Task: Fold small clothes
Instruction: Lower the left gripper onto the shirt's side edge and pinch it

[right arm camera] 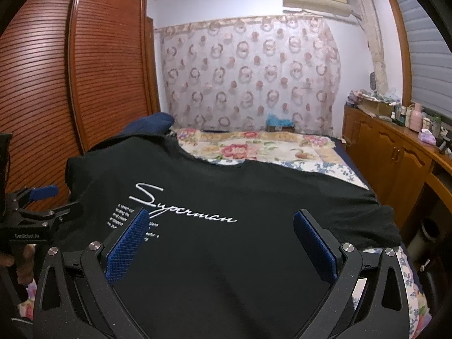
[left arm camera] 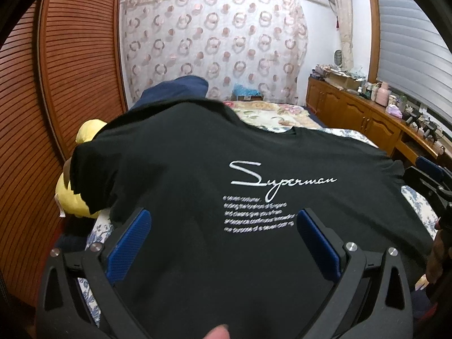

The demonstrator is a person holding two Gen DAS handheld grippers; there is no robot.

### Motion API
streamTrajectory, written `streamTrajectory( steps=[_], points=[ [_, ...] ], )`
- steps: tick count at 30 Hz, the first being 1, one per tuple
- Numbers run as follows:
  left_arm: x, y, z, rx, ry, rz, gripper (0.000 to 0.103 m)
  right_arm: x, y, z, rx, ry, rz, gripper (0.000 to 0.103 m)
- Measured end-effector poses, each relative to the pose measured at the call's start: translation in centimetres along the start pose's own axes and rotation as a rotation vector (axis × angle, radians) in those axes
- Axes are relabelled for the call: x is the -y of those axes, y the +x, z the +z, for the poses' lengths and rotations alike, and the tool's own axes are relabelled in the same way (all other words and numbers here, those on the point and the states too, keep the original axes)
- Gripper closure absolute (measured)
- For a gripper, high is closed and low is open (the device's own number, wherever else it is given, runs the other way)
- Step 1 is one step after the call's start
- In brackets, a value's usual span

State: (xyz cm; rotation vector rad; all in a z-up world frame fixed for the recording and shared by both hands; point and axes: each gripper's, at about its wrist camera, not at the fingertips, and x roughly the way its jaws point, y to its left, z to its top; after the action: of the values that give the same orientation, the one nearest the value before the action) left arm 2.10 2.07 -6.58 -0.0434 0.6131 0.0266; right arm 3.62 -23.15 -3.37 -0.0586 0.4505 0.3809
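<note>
Black T-shirt (left arm camera: 197,169) lies spread beneath both grippers' parted fingers (right arm camera: 128,243).

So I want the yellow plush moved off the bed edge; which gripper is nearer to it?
Left. The left gripper hangs open over the black T-shirt, whose sleeve lies on the yellow plush. The right gripper is open over the shirt's far side.

Dim indoor light, bluish cast; heavy fisheye warp w/ dark vignette at corners (both views); slight motion blur.
</note>
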Motion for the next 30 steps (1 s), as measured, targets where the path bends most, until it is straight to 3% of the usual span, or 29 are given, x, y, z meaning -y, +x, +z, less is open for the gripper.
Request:
streamTrajectory(
  steps=[5,18,23,28,30],
  points=[
    [-1.9,0.5,-0.8,-0.033,-0.030,-0.014,0.000,-0.6,1.1,-0.4,-0.031,-0.016,0.020,0.000],
    [-10.4,1.1,-2.0,-0.036,-0.074,0.053,0.001,-3.0,3.3,-0.4,-0.079,-0.056,0.113,0.000],
    [-14.6,1.4,-1.6,-0.026,-0.122,0.043,0.011,-4.0,4.0,0.6,-0.068,-0.090,0.143,0.000],
    [-17.6,1.9,-0.5,-0.022,-0.107,0.041,0.030,-5.0,4.9,1.5,-0.063,-0.112,0.166,0.000],
    [-18.5,2.0,0.0,-0.026,-0.098,0.063,0.043,-5.4,5.3,1.7,-0.064,-0.119,0.178,0.000]
  ],
)
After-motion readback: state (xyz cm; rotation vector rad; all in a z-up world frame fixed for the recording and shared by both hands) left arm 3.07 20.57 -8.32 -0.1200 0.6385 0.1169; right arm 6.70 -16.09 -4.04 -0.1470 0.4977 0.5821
